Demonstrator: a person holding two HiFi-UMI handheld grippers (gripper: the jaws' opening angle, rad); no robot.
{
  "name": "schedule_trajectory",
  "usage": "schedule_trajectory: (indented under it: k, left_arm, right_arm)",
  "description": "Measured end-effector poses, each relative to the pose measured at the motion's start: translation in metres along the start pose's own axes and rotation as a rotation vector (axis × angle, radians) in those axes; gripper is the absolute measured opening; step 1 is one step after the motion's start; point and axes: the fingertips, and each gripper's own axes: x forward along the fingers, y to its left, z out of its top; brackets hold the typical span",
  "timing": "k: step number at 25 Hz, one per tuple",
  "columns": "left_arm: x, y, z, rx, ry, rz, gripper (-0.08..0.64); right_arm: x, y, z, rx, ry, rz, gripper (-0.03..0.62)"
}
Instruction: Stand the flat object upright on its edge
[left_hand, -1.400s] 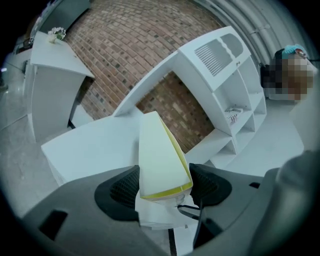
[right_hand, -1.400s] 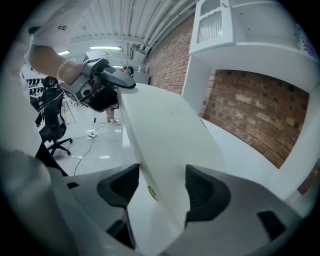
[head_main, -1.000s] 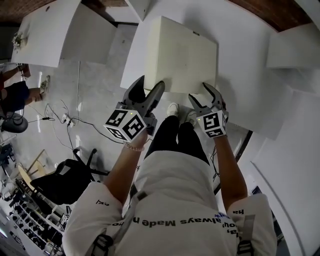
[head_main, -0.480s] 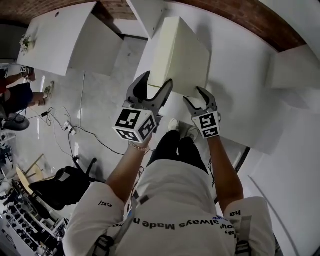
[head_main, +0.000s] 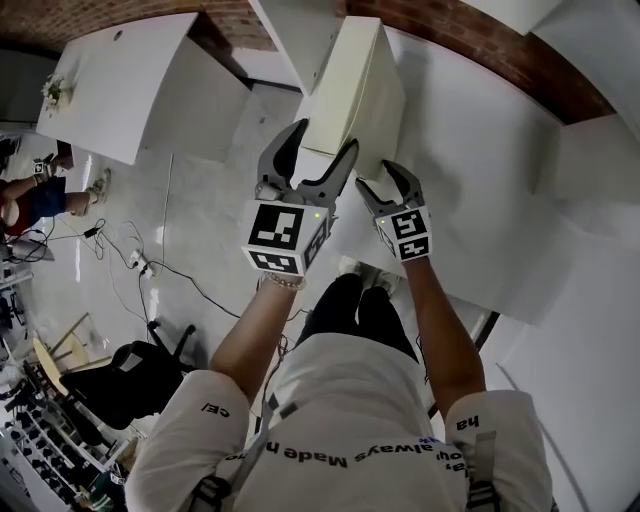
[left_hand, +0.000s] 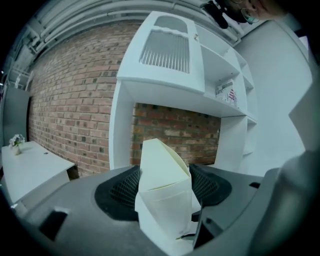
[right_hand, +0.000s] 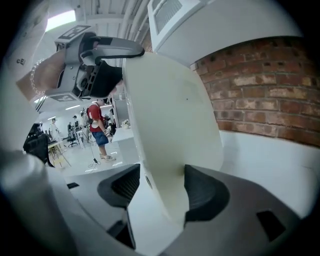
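the cream slab (head_main: 360, 90) hides its near edge behind the left gripper (head_main: 322, 138) and right gripper (head_main: 380, 178).

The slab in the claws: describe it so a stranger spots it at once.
Below the brick wall stands a white table. On it a thick slab tilts up steeply, left claw and right claw gripping its near end. Alone among white furniture, it is cream.

Your head camera looks steeply down at the left gripper (head_main: 322, 140), right gripper (head_main: 383, 178) and cream panel (head_main: 355, 80). Each gripper camera sits close behind its jaws: left faces the brick wall (left_hand: 75, 100); right looks across at the left gripper. All share the panel.
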Motion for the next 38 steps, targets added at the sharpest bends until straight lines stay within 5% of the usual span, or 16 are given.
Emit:
schedule_trajectory:
  k: [10, 24, 38]
  left_arm:
    - [0.046, 0.029, 0.029, 0.171, -0.020, 0.034, 0.313]
    - [0.099, 0.084, 0.051, 0.320, -0.035, 0.194, 0.313]
    - [0.104, 0.111, 0.053, 0.386, -0.011, 0.277, 0.313]
  right_arm:
    - [0.065, -0.019, 0.036, 0.053, -0.017, 0.016, 0.275]
    - [0.153, -0.043, 0.081, 0.035, 0.013, 0.059, 0.268]
    - [0.176, -0.037, 0.095, 0.051, 0.034, 0.049, 0.262]
